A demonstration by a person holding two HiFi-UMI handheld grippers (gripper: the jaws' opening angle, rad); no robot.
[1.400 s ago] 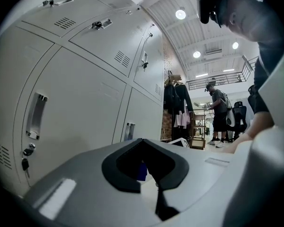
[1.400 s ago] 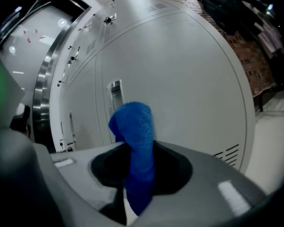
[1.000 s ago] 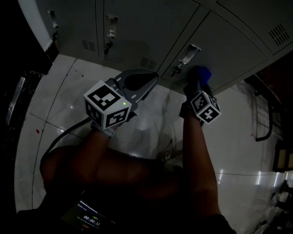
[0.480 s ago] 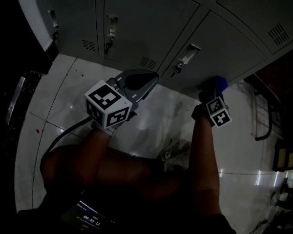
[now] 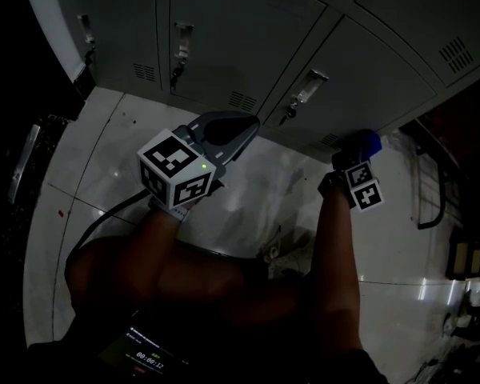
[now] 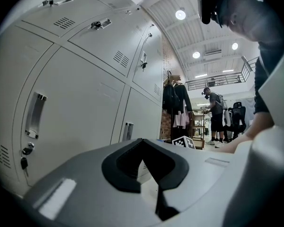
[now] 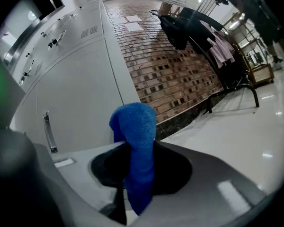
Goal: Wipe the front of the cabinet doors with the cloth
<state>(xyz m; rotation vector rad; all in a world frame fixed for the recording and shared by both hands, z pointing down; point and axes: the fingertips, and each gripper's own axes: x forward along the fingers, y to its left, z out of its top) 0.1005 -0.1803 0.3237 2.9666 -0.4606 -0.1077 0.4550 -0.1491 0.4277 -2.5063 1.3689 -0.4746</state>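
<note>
Grey metal cabinet doors (image 5: 368,78) faced the right gripper (image 5: 356,154); its clamped blue terry cloth (image 7: 135,126) had swept rightward, seemingly finishing a pass. The left gripper (image 5: 224,130) hung closed, empty.

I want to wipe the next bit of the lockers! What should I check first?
1. Cloth gripped: ok. The right gripper has its jaws shut on the blue cloth.
2. Cloth touching the cabinet door: cannot tell. It is close to the door's lower edge, but contact is not clear.
3. Left gripper out of the way: ok. It is empty with its jaws together, held over the floor, apart from the cloth.
4. Doors closed: ok. Every door in view looks shut.
5. Dirt left on the door: cannot tell. The head view is too dark.
</note>
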